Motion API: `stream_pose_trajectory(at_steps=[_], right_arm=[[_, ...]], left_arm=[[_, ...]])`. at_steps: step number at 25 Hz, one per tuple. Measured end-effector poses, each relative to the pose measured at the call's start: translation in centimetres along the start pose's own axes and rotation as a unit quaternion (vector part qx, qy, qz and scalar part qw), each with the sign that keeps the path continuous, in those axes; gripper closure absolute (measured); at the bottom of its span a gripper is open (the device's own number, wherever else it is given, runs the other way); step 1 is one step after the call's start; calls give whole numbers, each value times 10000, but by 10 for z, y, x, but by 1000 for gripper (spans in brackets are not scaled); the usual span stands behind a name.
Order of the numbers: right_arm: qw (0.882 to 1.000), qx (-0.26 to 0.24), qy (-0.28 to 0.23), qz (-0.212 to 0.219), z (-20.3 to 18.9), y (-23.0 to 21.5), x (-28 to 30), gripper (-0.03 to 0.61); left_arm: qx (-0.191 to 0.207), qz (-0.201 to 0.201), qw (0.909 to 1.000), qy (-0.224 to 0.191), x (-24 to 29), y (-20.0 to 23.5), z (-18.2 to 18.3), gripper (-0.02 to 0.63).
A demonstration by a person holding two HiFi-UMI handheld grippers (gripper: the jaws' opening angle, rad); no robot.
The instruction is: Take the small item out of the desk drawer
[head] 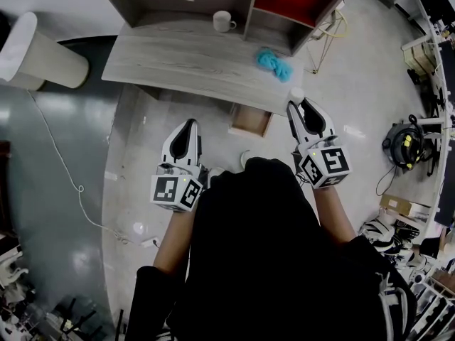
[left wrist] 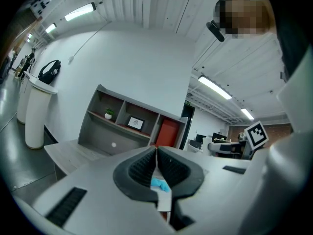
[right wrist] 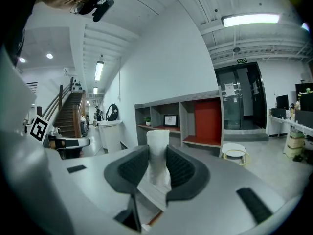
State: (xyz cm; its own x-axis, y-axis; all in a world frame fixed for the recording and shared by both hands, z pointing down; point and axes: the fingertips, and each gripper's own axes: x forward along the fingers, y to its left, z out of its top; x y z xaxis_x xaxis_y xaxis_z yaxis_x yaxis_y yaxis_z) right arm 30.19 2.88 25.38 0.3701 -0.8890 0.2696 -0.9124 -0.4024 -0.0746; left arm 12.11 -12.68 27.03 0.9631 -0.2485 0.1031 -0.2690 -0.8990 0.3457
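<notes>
The small white item (right wrist: pixel 158 140) is sitting upright between the pads of the right claw (right wrist: pixel 157 156), which is grasping it by its lower part while its top is sticking up past the fingertips. In the head view the item (head: pixel 297 94) is showing at the tip of the right claw (head: pixel 301 106), hanging in the air over the floor just off the table's near edge, close to the near right corner. Just beside it, the drawer (head: pixel 250 119) is standing pulled out from under that near edge, its brown inside showing. The left claw (left wrist: pixel 156 154) is clenched with nothing in it, its pads meeting, and in the head view it (head: pixel 189 125) is hanging off the near edge, on the drawer's other side. On the table (head: pixel 178 62) a blue cloth (head: pixel 274 63) is lying near the right end, and a white mug (head: pixel 223 21) is standing toward the far edge, against the shelf unit (head: pixel 250 16).
</notes>
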Motion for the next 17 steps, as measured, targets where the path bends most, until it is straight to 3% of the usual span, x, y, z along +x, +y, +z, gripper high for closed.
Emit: stream_pose_trajectory(at_steps=[17], right_arm=[[9993,-46,302,193,-23,-3,8,468]], left_arm=[[-118,79,9999,32,-3,2,-12,597]])
